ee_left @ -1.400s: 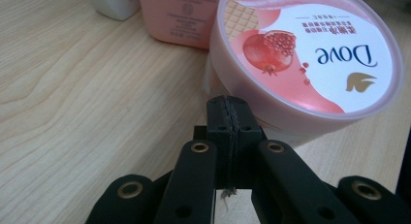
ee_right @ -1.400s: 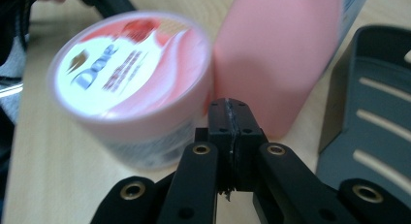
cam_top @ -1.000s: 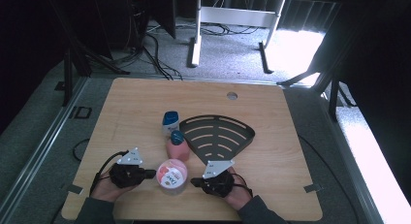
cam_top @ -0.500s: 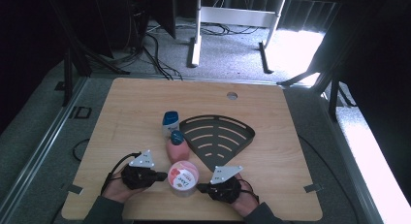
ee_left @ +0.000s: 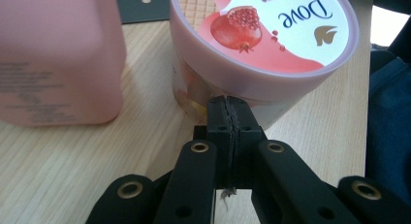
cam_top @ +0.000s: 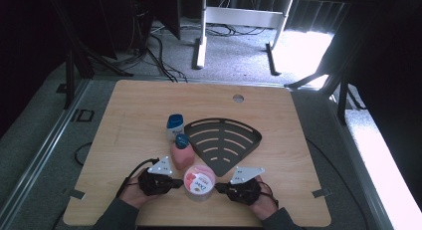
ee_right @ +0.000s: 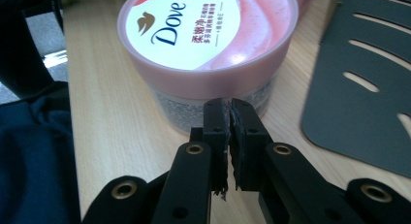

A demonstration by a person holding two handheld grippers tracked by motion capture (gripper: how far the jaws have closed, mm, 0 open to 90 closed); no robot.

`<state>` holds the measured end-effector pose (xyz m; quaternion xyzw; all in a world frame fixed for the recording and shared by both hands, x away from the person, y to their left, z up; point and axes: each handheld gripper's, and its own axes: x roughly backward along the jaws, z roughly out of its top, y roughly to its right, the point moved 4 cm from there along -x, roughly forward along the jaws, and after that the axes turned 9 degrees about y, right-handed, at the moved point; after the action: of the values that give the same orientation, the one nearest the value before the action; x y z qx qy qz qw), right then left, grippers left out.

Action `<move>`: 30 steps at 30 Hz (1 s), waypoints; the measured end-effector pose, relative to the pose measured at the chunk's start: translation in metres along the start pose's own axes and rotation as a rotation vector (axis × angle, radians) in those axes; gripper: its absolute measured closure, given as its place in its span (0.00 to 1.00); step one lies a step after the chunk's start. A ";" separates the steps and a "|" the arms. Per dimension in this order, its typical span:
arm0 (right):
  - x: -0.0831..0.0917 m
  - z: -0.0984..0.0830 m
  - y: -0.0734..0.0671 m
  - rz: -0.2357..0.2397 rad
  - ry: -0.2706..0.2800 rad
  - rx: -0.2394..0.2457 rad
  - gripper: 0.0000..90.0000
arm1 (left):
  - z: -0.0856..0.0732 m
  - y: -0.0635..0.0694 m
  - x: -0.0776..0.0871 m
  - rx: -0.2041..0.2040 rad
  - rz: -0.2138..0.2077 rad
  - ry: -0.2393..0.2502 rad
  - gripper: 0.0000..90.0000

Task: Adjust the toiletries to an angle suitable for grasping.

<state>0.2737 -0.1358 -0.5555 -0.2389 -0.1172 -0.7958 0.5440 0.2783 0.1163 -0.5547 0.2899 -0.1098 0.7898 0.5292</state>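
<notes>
Your left gripper [ee_left: 228, 105] and right gripper [ee_right: 229, 110], both closed and empty, flank the Dove jar [cam_top: 199, 182]. It remains ungrasped, outside the black slotted tray [cam_top: 224, 140].

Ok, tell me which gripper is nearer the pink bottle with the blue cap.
Left. The left gripper sits just below the pink bottle, pointing at the Dove jar. The right gripper is on the jar's far side, so the jar lies between it and the bottle.
</notes>
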 end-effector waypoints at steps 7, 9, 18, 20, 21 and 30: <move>0.014 -0.003 0.009 -0.017 0.014 -0.013 0.93 | 0.005 0.002 -0.009 -0.012 0.001 0.020 0.99; 0.018 -0.005 0.012 -0.025 0.013 -0.018 0.92 | 0.007 0.002 -0.011 -0.015 0.000 0.022 0.99; 0.029 -0.018 0.017 -0.047 -0.014 -0.023 0.92 | 0.014 0.009 -0.022 -0.029 -0.023 0.038 0.99; 0.032 -0.020 0.018 -0.052 -0.012 -0.026 0.92 | 0.016 0.011 -0.024 -0.043 -0.027 0.035 0.99; 0.034 -0.020 0.019 -0.057 -0.011 -0.031 0.92 | 0.017 0.013 -0.026 -0.049 -0.031 0.036 0.99; 0.051 -0.029 0.024 -0.074 -0.002 -0.057 0.90 | 0.027 0.026 -0.042 -0.079 -0.075 0.032 0.99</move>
<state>0.2740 -0.1994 -0.5560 -0.2508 -0.1040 -0.8181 0.5069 0.2758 0.0599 -0.5539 0.2601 -0.1215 0.7691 0.5710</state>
